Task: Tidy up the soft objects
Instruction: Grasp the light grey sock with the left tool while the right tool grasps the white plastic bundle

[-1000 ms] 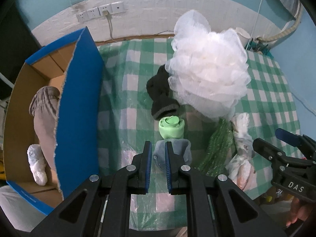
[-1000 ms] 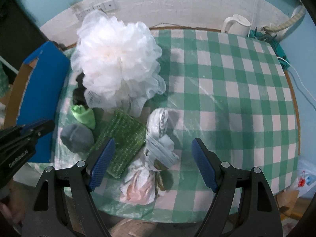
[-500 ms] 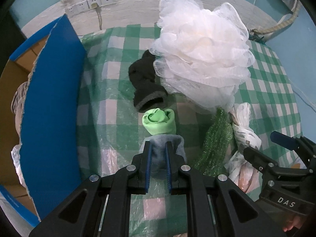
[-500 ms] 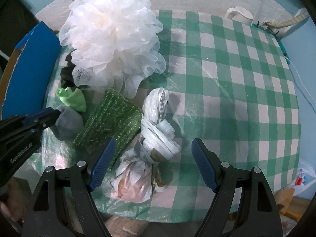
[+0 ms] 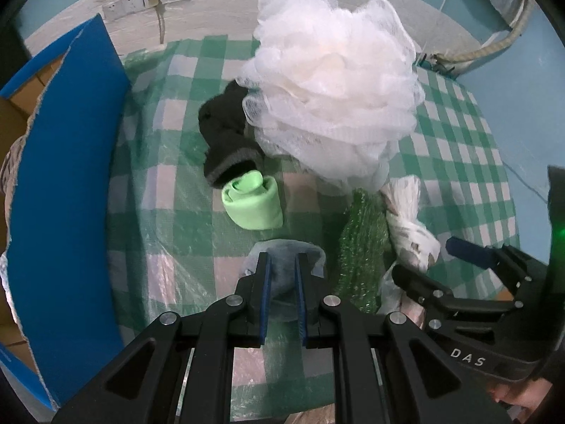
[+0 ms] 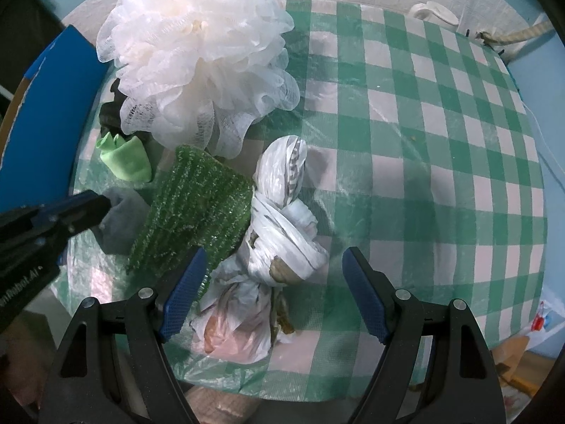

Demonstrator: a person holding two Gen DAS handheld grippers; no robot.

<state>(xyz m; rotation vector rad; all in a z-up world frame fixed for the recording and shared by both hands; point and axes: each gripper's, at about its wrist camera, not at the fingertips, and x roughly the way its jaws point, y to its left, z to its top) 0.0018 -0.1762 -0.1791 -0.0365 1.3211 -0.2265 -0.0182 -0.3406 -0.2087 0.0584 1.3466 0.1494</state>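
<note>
Left wrist view, left gripper (image 5: 282, 275) clamped on soft grey sock (image 5: 284, 252), beside frilly white mesh pouf (image 5: 332, 92), right gripper (image 6: 273, 288) wide open, holding nothing.

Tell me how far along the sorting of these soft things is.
Done: little shows; the blue box hides its contents. In hand: the left hand-held gripper pinches the grey sock; the right hand-held gripper hangs open. Left on the table: white mesh pouf, black sock, green roll, green scrubber, knotted bags.
</note>
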